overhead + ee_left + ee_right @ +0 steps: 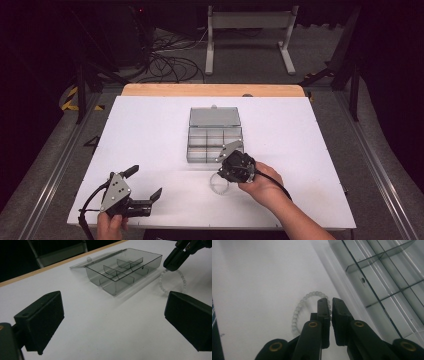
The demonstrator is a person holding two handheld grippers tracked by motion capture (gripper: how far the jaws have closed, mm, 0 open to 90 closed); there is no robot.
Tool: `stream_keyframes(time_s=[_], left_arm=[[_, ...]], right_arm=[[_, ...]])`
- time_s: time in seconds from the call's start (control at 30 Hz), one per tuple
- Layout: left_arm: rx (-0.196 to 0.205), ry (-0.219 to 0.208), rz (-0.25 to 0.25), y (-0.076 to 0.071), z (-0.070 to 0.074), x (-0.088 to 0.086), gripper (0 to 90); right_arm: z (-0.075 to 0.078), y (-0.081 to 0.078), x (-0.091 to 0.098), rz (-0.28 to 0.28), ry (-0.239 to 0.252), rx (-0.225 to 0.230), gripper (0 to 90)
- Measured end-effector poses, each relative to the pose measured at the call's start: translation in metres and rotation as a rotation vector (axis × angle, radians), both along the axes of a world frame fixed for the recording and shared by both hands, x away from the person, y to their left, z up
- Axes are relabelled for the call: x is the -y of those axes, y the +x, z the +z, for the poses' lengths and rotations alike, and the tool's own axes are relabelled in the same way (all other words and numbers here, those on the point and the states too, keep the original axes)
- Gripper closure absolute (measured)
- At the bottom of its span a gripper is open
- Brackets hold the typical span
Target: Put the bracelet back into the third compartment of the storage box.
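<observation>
A clear bead bracelet [218,184] lies on the white table [150,130] just in front of a smoky transparent compartment box [215,145] whose lid [215,117] is folded back flat. My right gripper [223,176] points down at the bracelet's near-box side. In the right gripper view its jaws [330,301] stand nearly together, with the bracelet's [299,307] bead strand running between them. The left gripper view shows that same gripper [172,265] pinching the top of the bracelet [183,281] beside the box [120,272]. My left gripper [145,182] rests at the front left, open and empty [112,315].
The box's compartments [387,277] look empty. A wooden strip [212,90] runs along the table's far edge. Beyond it on the floor are cables [170,60] and a white stand [250,30]. White table surface stretches between the two grippers.
</observation>
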State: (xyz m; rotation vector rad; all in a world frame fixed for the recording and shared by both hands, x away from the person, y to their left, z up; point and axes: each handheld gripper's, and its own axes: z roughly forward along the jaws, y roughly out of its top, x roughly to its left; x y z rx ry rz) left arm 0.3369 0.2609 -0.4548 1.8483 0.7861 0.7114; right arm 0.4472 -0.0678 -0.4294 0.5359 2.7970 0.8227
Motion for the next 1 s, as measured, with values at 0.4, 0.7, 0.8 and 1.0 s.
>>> stream_keyframes(time_s=[0.4,0.7,0.8,1.0], left_arm=[[-0.001,-0.004,0.000,0.000,0.000,0.000,3.0],[-0.002,-0.007,0.000,0.000,0.000,0.000,3.0],[-0.003,-0.008,0.000,0.000,0.000,0.000,3.0],[-0.003,-0.009,0.000,0.000,0.000,-0.001,3.0]], right_arm=[[0.021,-0.008,0.001,0.028,0.062,0.016,85.5],[0.038,-0.008,0.005,0.021,0.093,0.043,85.5],[0.043,-0.008,0.006,0.018,0.098,0.057,85.5],[0.051,-0.006,0.009,0.009,0.108,0.071,85.5]])
